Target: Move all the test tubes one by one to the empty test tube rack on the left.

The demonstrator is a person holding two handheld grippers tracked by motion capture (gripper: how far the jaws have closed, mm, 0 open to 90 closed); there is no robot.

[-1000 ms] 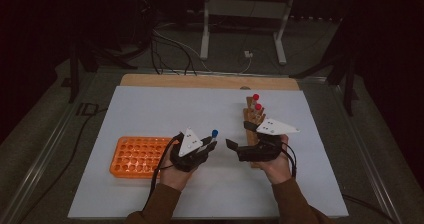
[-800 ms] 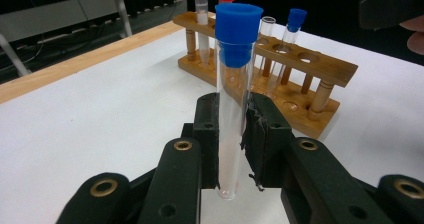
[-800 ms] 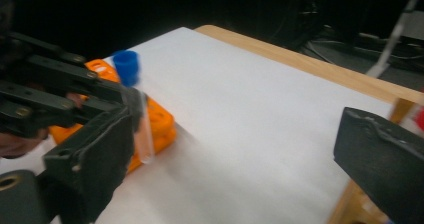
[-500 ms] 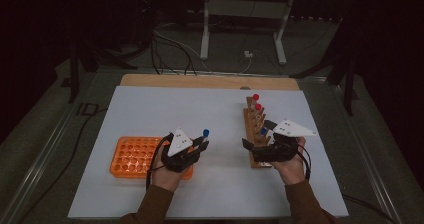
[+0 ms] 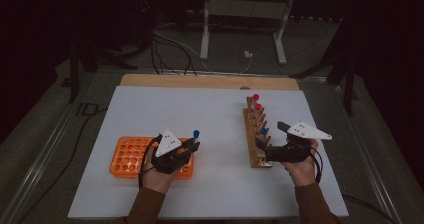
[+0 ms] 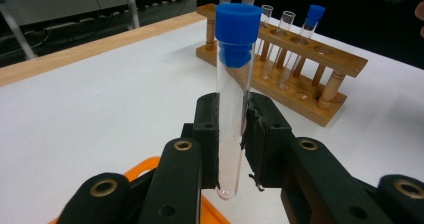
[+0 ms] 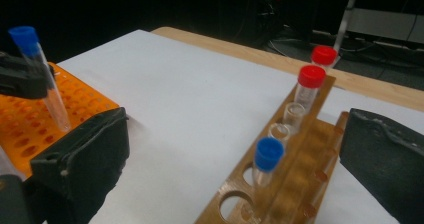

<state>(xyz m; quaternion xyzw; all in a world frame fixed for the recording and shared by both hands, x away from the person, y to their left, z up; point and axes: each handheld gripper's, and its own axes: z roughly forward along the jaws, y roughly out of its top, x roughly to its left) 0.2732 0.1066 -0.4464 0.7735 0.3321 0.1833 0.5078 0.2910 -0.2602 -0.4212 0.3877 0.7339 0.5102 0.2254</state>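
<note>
A white table [image 5: 215, 114] stands in a dark room. The left tool [image 5: 192, 145] is clamped on a blue-capped test tube [image 6: 234, 84], upright over the orange rack [image 5: 127, 156]. The right tool [image 5: 260, 145], its jaws just opened wide with nothing gripped, sits at the wooden rack [image 5: 256, 134].

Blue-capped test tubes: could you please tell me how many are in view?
2. One blue-capped test tube is clamped in the left gripper above the orange tray; the other stands in the wooden rack.
</note>
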